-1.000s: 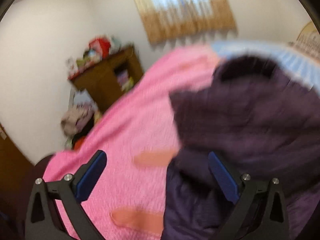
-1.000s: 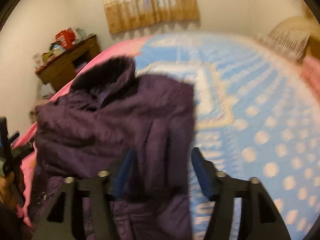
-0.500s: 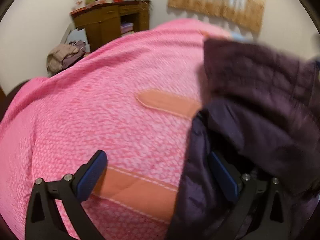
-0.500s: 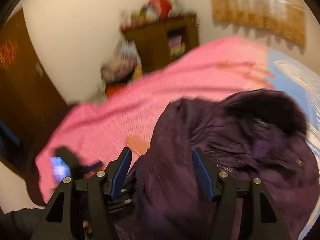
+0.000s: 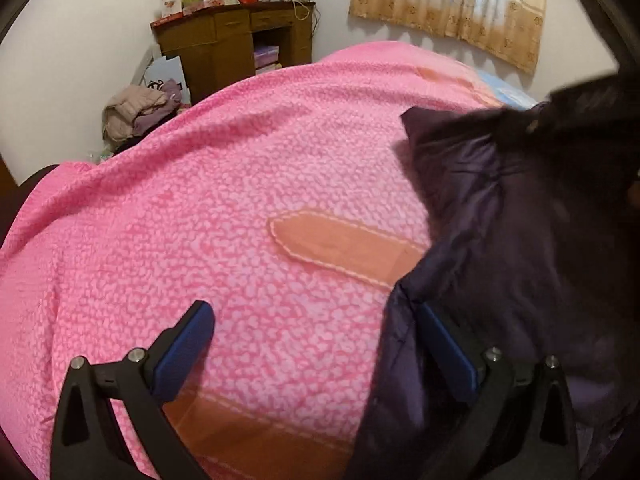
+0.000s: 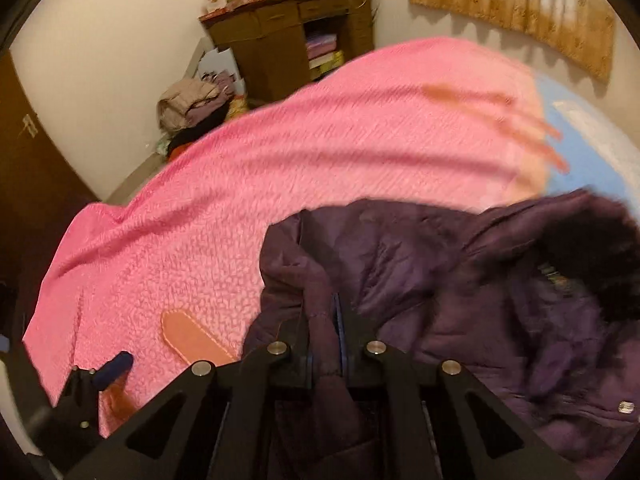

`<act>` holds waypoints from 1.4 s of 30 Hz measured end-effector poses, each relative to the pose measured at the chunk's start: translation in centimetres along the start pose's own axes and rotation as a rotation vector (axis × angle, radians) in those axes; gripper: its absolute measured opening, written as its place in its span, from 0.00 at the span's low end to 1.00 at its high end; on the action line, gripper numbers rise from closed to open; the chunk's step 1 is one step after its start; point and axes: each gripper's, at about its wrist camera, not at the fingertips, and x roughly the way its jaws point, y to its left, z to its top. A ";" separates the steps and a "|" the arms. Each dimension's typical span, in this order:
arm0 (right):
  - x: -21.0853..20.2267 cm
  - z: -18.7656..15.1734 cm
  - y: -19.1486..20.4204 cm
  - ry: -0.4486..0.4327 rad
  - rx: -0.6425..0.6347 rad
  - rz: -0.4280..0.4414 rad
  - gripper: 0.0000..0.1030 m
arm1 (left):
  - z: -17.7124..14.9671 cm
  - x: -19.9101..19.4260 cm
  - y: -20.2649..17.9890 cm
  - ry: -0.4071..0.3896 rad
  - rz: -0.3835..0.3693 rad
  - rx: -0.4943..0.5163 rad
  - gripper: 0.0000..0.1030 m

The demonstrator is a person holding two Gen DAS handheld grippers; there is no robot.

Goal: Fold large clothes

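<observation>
The jacket (image 6: 460, 300) lies on the blanket (image 5: 224, 216) spread over the bed, toward its right side. Behind the bed a cabinet (image 5: 236, 48) stands against the wall, with a heap of clothes (image 5: 140, 110) on the floor to its left and a curtain (image 5: 452, 4) to its right.

1. Daylight comes through the curtain (image 5: 452, 4) at the upper right of both views, soft and fairly dim.
2. The left view is mostly sharp; the dark jacket (image 5: 520, 240) at right is smeared.
3. The right view blurs the pink blanket (image 6: 360, 140) across the middle.
4. Fisheye edges bend and darken.
</observation>
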 end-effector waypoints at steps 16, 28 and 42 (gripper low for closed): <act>-18.7 -12.6 -5.9 -0.276 0.064 -0.007 0.68 | 4.4 -11.3 -5.7 -0.273 -0.123 0.136 1.00; -19.7 -25.8 -12.8 -0.238 0.284 -0.090 0.68 | 0.5 -1.3 -8.4 -0.088 0.159 0.227 1.00; -21.7 -26.4 -11.8 -0.350 0.286 -0.322 0.68 | 0.6 -7.6 -7.5 -0.275 0.101 0.180 1.00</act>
